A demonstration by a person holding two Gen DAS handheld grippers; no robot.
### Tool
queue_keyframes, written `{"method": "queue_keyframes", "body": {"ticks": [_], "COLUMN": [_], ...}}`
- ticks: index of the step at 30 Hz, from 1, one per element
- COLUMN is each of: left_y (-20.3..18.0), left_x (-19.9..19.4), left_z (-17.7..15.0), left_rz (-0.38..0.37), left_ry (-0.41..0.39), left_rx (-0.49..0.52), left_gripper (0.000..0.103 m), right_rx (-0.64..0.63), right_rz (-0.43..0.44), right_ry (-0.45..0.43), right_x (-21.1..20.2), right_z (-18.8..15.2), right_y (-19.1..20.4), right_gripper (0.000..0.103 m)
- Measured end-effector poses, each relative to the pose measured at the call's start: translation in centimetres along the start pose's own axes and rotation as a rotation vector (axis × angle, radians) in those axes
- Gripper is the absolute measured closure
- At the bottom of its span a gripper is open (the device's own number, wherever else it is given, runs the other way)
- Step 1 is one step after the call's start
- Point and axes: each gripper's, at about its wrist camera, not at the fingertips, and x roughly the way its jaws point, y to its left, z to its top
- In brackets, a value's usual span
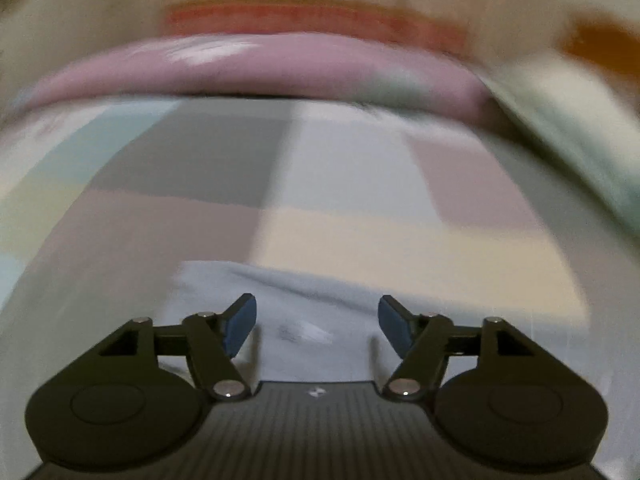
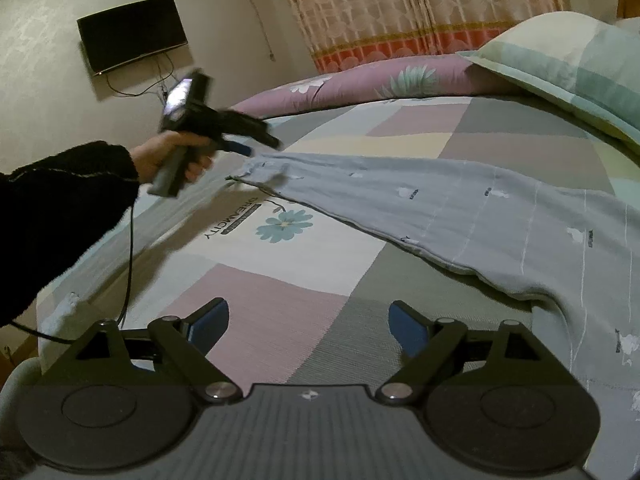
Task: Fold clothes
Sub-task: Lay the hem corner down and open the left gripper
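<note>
My left gripper (image 2: 256, 146), held in a hand (image 2: 168, 156) with a dark sleeve (image 2: 60, 216), hangs just above the near end of the grey garment (image 2: 460, 216). Seen from its own camera, my left gripper (image 1: 316, 322) has its blue pads (image 1: 240, 324) spread apart, with nothing pinched between them; the pale grey cloth (image 1: 296, 312) lies on the bed below the gap. That view is blurred, so I can make out little more than the patchwork bedsheet (image 1: 280, 184) and a pink quilt (image 1: 260, 68) beyond it.

The garment stretches flat across the bedsheet (image 2: 280, 280), from the left gripper toward the right edge of the view, where it widens. A flower print (image 2: 284, 224) on the sheet sits beside its lower hem.

My right gripper (image 2: 308, 326) hovers over bare sheet, jaws wide apart and empty, the garment just to its right. Behind, a pillow (image 2: 568, 60) rests against the quilt.
</note>
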Motion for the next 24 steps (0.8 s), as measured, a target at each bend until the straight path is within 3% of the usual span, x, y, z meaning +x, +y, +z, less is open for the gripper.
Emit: {"method": "queue_keyframes", "body": {"ticks": [2,3,6,8,10,16,24], "left_y": [-1.8,-1.7,0.0,0.6,-0.7,-11.6,-27.0], "left_x": [1.1,1.4,1.5,1.2,0.4,-1.7,-2.1], "left_z": [-1.2,-1.6,-1.9,-0.8,0.2,1.9,2.0], "left_rz": [0.021,0.046,0.126,0.181,0.188,-0.126,-0.472], "left_ry": [0.035,0.037,0.032,0.070,0.085,0.106,0.217], "left_rx": [0.092,0.098,0.033,-0.028,0.009,0.194,0.231], "left_gripper": [0.033,0.027,0.014,0.020,0.022,0.019,0.020], "right_rx": [-0.009,-0.013,-0.005,0.005,0.017,0.106,0.305], "right_rz": [-0.004,-0.008,-0.029,-0.058,-0.090,-0.284,-0.445], "right_ry": [-0.003,-0.004,-0.009,-0.025,-0.056,-0.102,-0.027], "right_x": [-0.2,-0.3,-1.0,-1.6,-2.7,-5.7,-7.7], "right_z": [0.1,0.1,0.5,0.9,1.5,2.5,1.5], "right_y": [0.1,0.0,-0.2,-0.7,-1.4,-6.5,-13.6], "right_gripper": [0.013,0.013,0.009,0.005,0.005,0.000,0.000]}}
